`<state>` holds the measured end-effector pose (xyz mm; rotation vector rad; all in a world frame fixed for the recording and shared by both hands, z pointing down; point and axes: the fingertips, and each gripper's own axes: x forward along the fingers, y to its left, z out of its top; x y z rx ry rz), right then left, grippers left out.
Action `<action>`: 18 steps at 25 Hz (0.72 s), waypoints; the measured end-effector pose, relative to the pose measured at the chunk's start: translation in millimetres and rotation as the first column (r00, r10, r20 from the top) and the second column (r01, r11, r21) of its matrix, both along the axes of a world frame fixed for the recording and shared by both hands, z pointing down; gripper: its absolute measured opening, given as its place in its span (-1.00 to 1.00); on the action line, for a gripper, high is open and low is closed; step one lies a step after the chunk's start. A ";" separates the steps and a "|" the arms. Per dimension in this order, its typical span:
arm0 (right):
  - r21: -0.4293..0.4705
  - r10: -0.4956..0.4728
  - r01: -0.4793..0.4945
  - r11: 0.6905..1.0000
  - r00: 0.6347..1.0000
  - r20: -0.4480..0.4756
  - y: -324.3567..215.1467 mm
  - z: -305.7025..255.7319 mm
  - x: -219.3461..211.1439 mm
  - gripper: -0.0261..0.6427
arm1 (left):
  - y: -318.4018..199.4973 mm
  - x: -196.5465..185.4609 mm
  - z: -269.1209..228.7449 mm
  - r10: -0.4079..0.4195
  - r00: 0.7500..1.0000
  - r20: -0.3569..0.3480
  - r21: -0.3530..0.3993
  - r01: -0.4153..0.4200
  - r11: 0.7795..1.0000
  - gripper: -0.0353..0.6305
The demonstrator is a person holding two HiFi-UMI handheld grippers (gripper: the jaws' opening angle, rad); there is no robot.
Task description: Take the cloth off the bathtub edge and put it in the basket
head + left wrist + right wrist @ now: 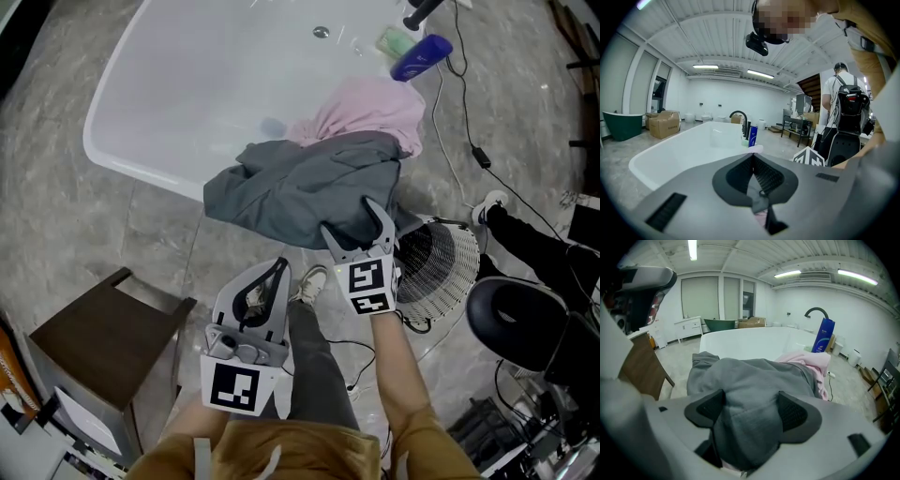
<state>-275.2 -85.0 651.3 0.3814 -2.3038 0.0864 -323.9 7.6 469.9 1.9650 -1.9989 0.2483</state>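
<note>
Right gripper view: our right gripper's [751, 404] released jaws are straddling the grey cloth [750, 373], risking pinching the pink cloth [811, 363] too.

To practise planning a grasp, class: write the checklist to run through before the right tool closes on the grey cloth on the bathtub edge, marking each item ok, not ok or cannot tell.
1. Right tool open: ok.
2. Grey cloth between its jaws: ok.
3. Pink cloth kept out of the grasp: cannot tell; it lies against the grey one.
4. Basket open-topped and close by on the floor: ok.
5. Left tool shut, clear of both cloths: ok.
</note>
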 end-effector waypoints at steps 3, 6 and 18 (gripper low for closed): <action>-0.022 0.007 -0.007 1.000 1.000 0.000 0.9 -0.9 -0.1 0.16 | 1.7 1.3 -1.0 -0.003 1.000 0.006 0.000 0.003 1.000 -0.87; -0.035 0.009 -0.009 0.999 1.000 0.005 2.8 -2.3 -0.6 0.14 | 6.8 3.1 -0.7 -0.009 1.000 0.011 -0.015 0.009 1.000 -0.87; -0.061 0.086 -0.080 0.995 0.991 0.099 -8.3 -41.8 11.7 -0.74 | 2.9 9.6 -8.8 -0.005 1.000 0.009 -0.014 0.005 1.000 -0.87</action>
